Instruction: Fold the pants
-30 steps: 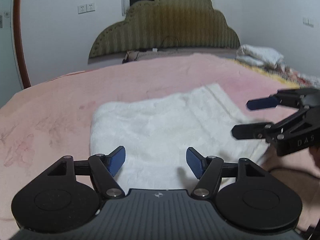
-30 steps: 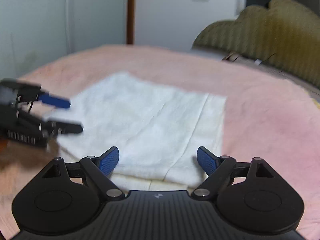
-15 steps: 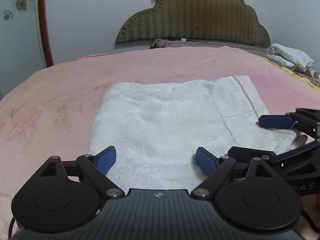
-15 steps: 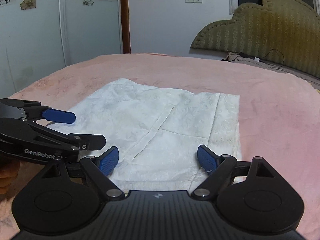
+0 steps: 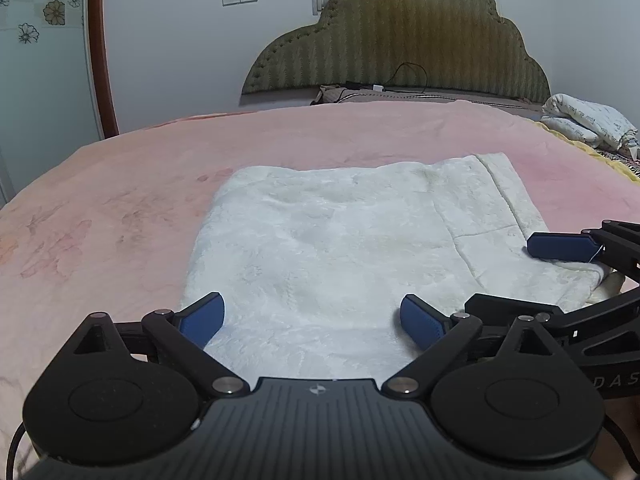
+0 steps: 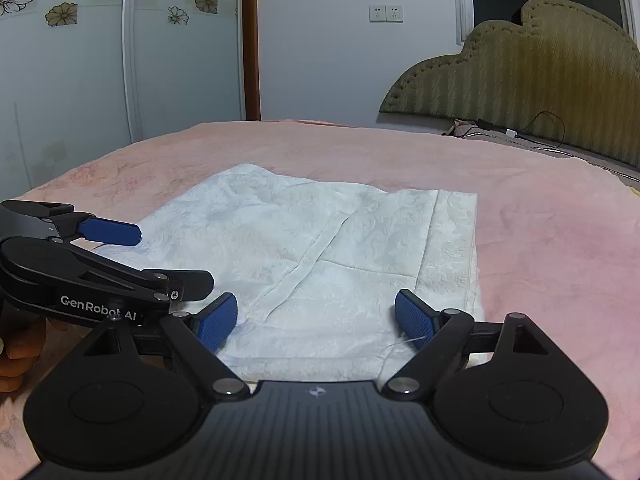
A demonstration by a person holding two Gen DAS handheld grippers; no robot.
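White folded pants point(image 5: 340, 248) point(image 6: 320, 248) lie flat on the pink bedspread point(image 5: 120, 208) point(image 6: 560, 220). My left gripper point(image 5: 316, 316) hovers low over their near left edge. Its jaws are opening and the blue pads stand wide apart, with cloth below them but not pinched. My right gripper point(image 6: 316, 316) stands open over the near right corner, with nothing pressed between its pads. In each wrist view the other gripper shows from the side, the right gripper point(image 5: 500, 276) and the left gripper point(image 6: 176, 258), both with fingers parted just above the fabric.
An olive padded headboard point(image 5: 400, 40) closes the far end of the bed, with a cable point(image 5: 404, 76) at its foot. Folded white bedding point(image 5: 588, 124) lies at the far right. A flowered wardrobe door point(image 6: 80, 60) stands to the left. A person's fingers point(image 6: 16, 356) hold the left gripper.
Both grippers have dropped closer to the near edge of the pants. The left gripper's pads have spread wider. The right gripper's fingers keep the same gap.
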